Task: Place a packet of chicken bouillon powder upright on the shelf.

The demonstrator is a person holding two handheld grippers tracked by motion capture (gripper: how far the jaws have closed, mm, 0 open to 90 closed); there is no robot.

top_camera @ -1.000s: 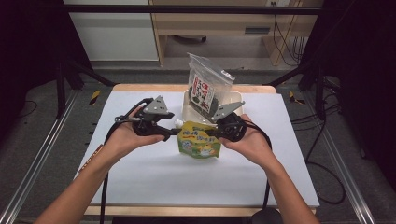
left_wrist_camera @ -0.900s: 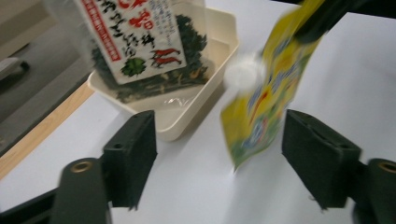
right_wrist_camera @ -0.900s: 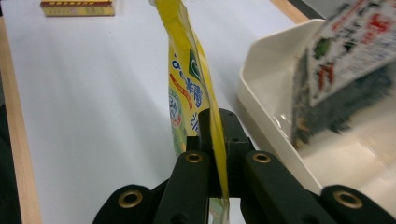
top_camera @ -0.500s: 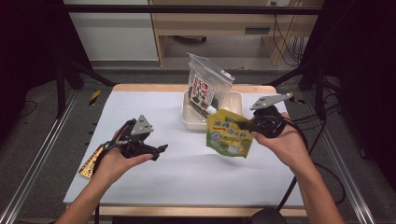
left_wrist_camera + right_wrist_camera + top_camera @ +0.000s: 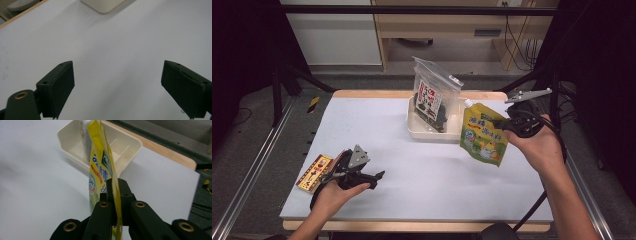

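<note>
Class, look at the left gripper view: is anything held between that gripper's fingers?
No: the left gripper has its fingers standing wide apart, with bare white table showing between them.

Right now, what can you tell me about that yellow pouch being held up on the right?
The yellow pouch is a soft, glossy refill-style pack, yellow and green with printed lettering and a white spout at its top corner. It hangs tilted in the air above the white table cover, beside the cream tray. The right gripper is shut on its edge, the thin film pinched flat between the black jaws. Nothing else touches it.
</note>
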